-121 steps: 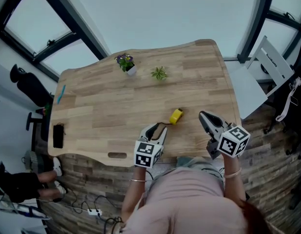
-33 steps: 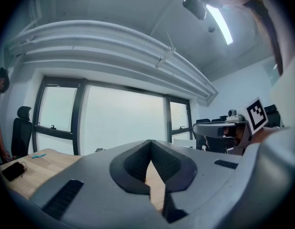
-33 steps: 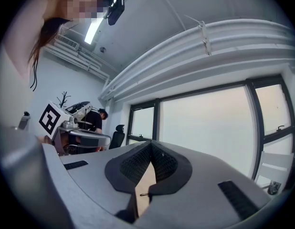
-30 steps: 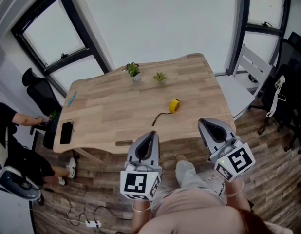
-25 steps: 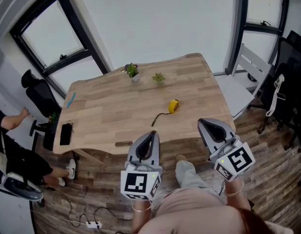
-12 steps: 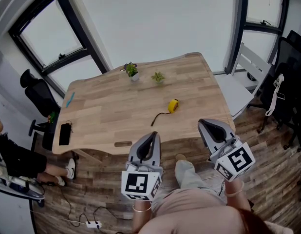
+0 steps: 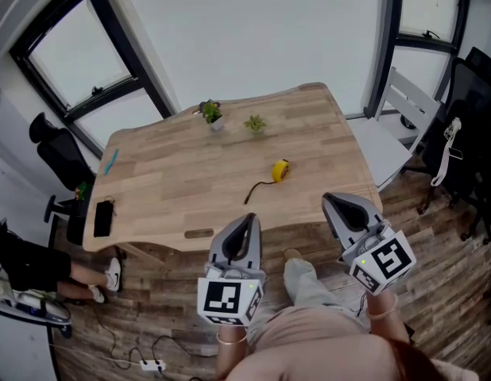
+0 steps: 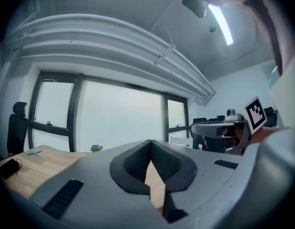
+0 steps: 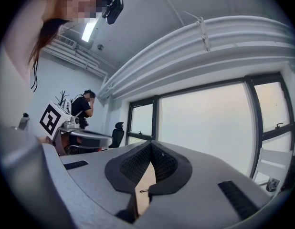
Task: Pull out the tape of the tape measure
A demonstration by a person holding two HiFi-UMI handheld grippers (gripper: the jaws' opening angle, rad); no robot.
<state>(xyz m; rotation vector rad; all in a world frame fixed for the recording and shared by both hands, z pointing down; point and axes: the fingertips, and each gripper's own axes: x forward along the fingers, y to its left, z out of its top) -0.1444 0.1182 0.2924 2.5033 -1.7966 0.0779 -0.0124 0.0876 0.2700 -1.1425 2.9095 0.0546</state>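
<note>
We look down on a pale wooden table [image 7: 182,173] with a wavy near edge. It stands on a dark plank floor [image 7: 436,236] in a room with a white far wall and dark-framed windows [image 7: 71,62] on the left. A white chair [image 7: 400,125] stands off the table's right side and a black office chair [image 7: 51,137] off its left, where a seated person [image 7: 27,260] is partly in view. A power strip [image 7: 154,365] and loose cables lie on the floor nearby.

The tape measure [image 7: 282,170] sits right of the table's middle, a small yellow case. A thin dark strip [image 7: 260,187] runs out from it. The long axis of the whole thing goes diagonally, with the case at the far right and the strip's free end pointing to the near left. We cannot tell whether that strip is the blade or a wrist strap.

We count one tape measure, two small plants [image 7: 210,111] side by side near the far edge (only the left one shows a pot), one blue pen [image 7: 110,162] and one dark phone [image 7: 102,217] along the left side.

There are two tongs. The left gripper [image 7: 248,221] and the right gripper [image 7: 334,203] are both held out level at the near edge of the table, in front of the person's body. Both are well apart from the tape measure. In each gripper's own view the jaws are clenched tip to tip, with nothing between them.
</note>
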